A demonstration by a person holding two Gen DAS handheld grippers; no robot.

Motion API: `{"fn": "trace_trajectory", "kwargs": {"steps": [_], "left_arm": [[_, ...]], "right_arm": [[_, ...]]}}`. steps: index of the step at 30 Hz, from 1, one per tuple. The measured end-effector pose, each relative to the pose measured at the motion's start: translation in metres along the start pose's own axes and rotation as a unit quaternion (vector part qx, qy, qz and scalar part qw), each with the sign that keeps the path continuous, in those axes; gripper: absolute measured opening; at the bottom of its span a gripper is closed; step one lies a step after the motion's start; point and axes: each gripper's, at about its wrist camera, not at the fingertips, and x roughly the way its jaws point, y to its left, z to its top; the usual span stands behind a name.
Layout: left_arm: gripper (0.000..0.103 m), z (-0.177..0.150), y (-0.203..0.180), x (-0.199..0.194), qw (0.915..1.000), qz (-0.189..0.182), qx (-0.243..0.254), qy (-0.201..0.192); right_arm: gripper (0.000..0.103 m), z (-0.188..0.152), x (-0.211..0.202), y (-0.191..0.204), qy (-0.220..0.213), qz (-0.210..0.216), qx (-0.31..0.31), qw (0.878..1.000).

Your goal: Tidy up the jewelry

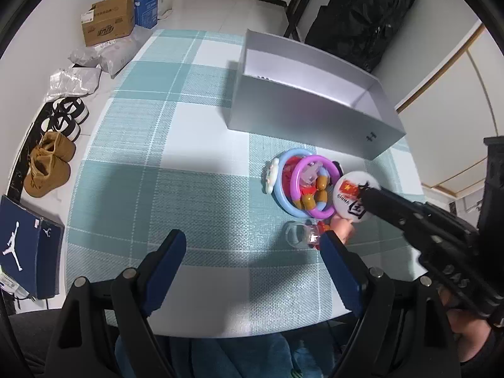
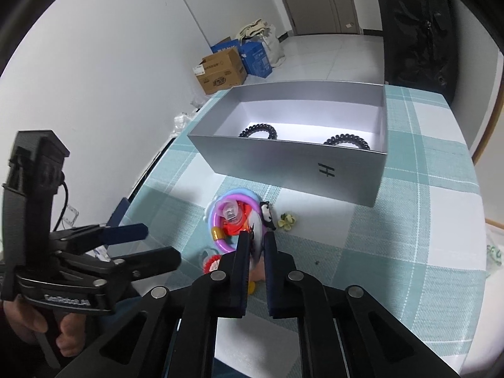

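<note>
- The right gripper (image 2: pixel 255 239) has its jaws drawn in on the white round badge (image 1: pixel 354 197), which stands edge-on between the fingertips in the right wrist view and shows its printed face in the left wrist view.
- Just ahead and a little left of those fingertips lies the jewelry pile: a purple ring (image 2: pixel 220 220) over a blue ring (image 1: pixel 283 176), with red and amber beads (image 1: pixel 315 193) inside.
- A small yellow flower piece (image 2: pixel 287 220) sits on the cloth just right of the fingertips, apart from the pile.
- The grey box (image 2: pixel 293 160) stands farther ahead of the gripper; two black coil hair ties (image 2: pixel 258 132) lie on its floor.
- The left gripper (image 1: pixel 255 245) has its jaws wide apart and holds nothing; the pile is ahead and to its right, a clear ring (image 1: pixel 294 234) just inside its right finger.
</note>
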Motion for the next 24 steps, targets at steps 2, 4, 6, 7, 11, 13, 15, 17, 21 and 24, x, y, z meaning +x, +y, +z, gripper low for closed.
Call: {"fn": "trace_trajectory", "kwargs": {"steps": [2,4,6,7,11,13,15,17,21,24], "left_arm": [[0.084,-0.001,-0.003,0.005,1.0,-0.001,0.002,0.008],[0.083,-0.001,-0.004,0.009,0.9998,-0.009,0.0,0.016],[0.083,-0.001,-0.006,0.009,0.9999,-0.008,0.003,0.012],[0.083,-0.001,-0.008,0.009,0.9999,-0.01,0.007,0.011],[0.08,-0.001,-0.014,0.009,0.9997,-0.013,0.019,0.003],[0.07,-0.002,-0.017,0.009,0.9996,-0.007,0.028,0.0],[0.067,-0.002,-0.02,0.01,0.9994,-0.004,0.034,-0.003],[0.055,-0.002,-0.022,0.01,0.9993,-0.01,0.035,-0.007],[0.027,-0.001,-0.025,0.012,0.9987,-0.002,0.05,-0.009],[0.024,-0.002,-0.027,0.013,0.9984,-0.003,0.056,-0.009]], "right_arm": [[0.007,-0.001,-0.002,-0.005,-0.001,0.005,0.013,1.0],[0.007,-0.002,-0.006,-0.008,-0.005,0.01,0.021,1.0],[0.007,-0.002,-0.009,-0.013,-0.007,0.015,0.03,0.999],[0.007,-0.003,-0.011,-0.016,-0.009,0.016,0.035,0.999],[0.007,-0.007,-0.012,-0.028,-0.009,0.019,0.055,0.998],[0.007,-0.008,-0.013,-0.035,-0.011,0.021,0.068,0.997],[0.007,-0.009,-0.016,-0.038,-0.015,0.024,0.074,0.997],[0.007,-0.009,-0.018,-0.041,-0.017,0.027,0.079,0.996],[0.007,-0.009,-0.02,-0.046,-0.019,0.028,0.088,0.996],[0.007,-0.009,-0.022,-0.049,-0.022,0.031,0.093,0.995]]}}
